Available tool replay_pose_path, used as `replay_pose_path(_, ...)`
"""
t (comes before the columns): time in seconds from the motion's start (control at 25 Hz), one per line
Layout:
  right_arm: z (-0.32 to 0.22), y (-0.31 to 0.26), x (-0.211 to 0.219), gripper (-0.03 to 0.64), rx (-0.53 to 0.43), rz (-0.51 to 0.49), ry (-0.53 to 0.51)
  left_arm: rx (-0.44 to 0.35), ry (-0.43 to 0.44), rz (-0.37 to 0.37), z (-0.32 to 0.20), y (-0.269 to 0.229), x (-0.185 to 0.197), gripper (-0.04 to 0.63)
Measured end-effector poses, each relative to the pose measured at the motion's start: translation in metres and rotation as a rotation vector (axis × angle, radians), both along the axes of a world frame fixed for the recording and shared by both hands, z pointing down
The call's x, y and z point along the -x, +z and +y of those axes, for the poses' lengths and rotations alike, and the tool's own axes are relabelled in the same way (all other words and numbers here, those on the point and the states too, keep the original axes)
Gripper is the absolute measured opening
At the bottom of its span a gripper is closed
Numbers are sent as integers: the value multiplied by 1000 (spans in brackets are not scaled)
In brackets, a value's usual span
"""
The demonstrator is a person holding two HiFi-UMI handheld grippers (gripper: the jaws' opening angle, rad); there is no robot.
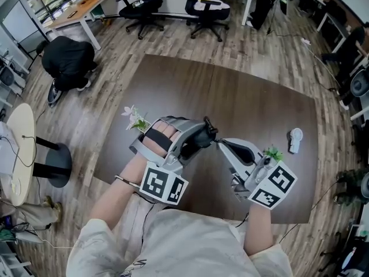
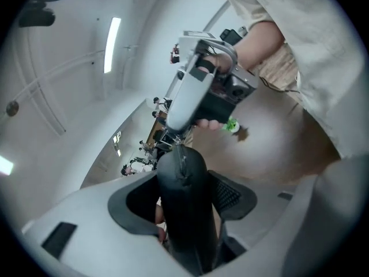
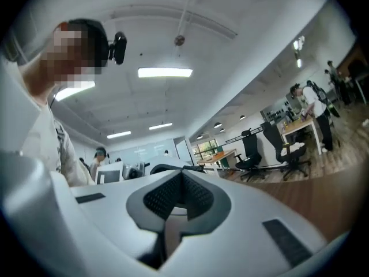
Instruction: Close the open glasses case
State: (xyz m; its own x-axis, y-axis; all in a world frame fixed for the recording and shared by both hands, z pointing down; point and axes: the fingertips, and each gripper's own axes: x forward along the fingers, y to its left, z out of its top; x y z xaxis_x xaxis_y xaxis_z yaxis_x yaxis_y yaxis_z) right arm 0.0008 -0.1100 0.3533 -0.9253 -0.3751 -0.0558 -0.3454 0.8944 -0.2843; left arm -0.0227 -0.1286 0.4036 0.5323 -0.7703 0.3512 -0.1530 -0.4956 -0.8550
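Note:
A black zip-up glasses case (image 1: 200, 136) is held in the air over the dark brown table (image 1: 230, 91). My left gripper (image 1: 196, 142) is shut on it. In the left gripper view the case (image 2: 183, 195) stands upright between the two pads of the left gripper (image 2: 185, 206), a zip line running over its top. My right gripper (image 1: 218, 144) meets the case's far end from the right. Its tips (image 2: 174, 133) are closed on what looks like a small zip pull. In the right gripper view the right gripper (image 3: 183, 196) has its pads together, with the case's dark edge (image 3: 167, 168) just beyond.
On the table stand a small white-flowered plant (image 1: 135, 120), a small green plant (image 1: 272, 153) and a white object (image 1: 295, 139) at the right. Office chairs (image 1: 209, 9) and a black bag (image 1: 68, 59) are on the wood floor beyond. A round white table (image 1: 19, 149) is at the left.

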Motion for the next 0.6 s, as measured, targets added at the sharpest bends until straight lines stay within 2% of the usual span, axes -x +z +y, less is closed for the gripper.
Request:
replay_pose_path(0.12,-5,-5,-8,-2,72,-125,23,22,18,115,4,-13,-1,257)
replay_pose_path(0.2,-7,-7,-14,-2,93,-166,22,31,32,143,6,-17,-5,253)
replay_pose_path(0.32,-6,-8,-17,-2,91,-170,9,53,34,143,5,-16,-10,253)
replay_pose_path(0.48,-3,-3,-11,6,60,-120,-4,57,26,104,5,-9,-6,253)
replay_pose_path(0.6,2,-1,-4,42,46,-100,-43,44,27,80,3,-9,-4,253)
